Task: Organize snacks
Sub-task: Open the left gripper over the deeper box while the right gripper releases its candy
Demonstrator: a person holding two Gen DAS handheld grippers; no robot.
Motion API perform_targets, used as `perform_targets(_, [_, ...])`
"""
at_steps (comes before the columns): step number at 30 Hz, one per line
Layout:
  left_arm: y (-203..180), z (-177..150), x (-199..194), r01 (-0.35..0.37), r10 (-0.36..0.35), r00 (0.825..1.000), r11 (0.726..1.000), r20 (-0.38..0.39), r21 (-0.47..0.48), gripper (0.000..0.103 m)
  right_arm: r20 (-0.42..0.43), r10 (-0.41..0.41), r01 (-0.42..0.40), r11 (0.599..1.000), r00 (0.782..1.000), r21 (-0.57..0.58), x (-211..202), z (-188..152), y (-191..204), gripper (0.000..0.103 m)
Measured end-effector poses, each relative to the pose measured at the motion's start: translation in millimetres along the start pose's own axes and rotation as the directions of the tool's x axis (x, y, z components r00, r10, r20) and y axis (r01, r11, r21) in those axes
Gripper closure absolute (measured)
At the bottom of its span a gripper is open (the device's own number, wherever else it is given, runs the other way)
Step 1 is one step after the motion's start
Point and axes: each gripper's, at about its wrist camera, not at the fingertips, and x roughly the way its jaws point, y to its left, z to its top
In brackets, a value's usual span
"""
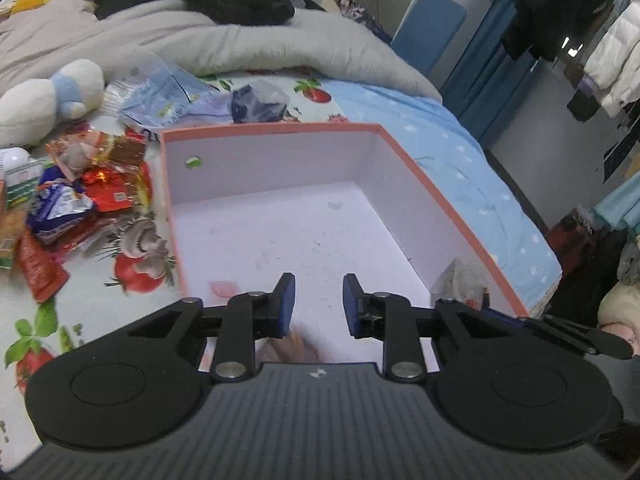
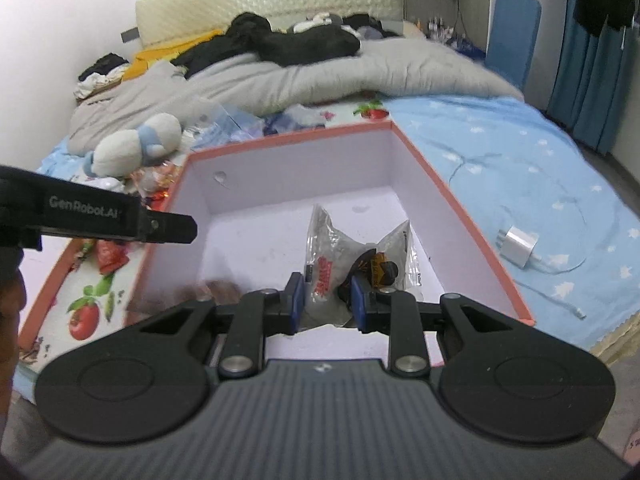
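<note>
A pink-rimmed box with a white inside (image 1: pixel 276 130) (image 2: pixel 472 216) stands on the bed. My left gripper (image 1: pixel 319 304) is open and empty above the box's near part. A brown snack (image 1: pixel 294 346) lies blurred under it. My right gripper (image 2: pixel 327 300) is open with its pads on either side of a clear-wrapped snack (image 2: pixel 332 256) lying on the box floor at the near right; that packet also shows in the left wrist view (image 1: pixel 460 284). A heap of loose snack packets (image 1: pixel 80 192) lies left of the box. The left gripper's side (image 2: pixel 100 220) shows in the right wrist view.
A plush toy (image 1: pixel 48 96) (image 2: pixel 136 148) and light blue packets (image 1: pixel 164 96) lie beyond the heap. A grey duvet (image 1: pixel 240 40) with dark clothes covers the far bed. A white charger with cable (image 2: pixel 520 246) lies right of the box. The bed edge runs close on the right.
</note>
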Motion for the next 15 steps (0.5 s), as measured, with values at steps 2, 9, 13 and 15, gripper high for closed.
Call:
perform_targets(2, [-1.0,2.7,13.1,-0.006,0.006,1.000,1.000,-0.010,-0.002,0.073,-0.026,0.004,-0.003,1.000,1.000,0.013,12.2,-0.7,-6.5,0.075])
perform_targets(9, [3.1,3.4,30.9,-0.033,0.032,0.999,0.999,-0.036,-0.024,0.073,-0.101,0.041,-0.036,0.998,0.994,0.048,39.6,-1.2,-21.7,0.068])
perform_targets(13, [8.0,1.7,25.5,-0.053,0.052,0.998,0.998,-0.031,-0.032,0.073,-0.085,0.048,-0.044,0.998,0.995,0.040,37.4,1.8,-22.9,0.040])
perform_targets(15, [9.7,1.0,17.9,-0.061,0.060,0.998,0.998,-0.019,-0.034,0.073,-0.070,0.050,-0.047,0.998,0.996,0.041,31.4,3.3,-21.6,0.040])
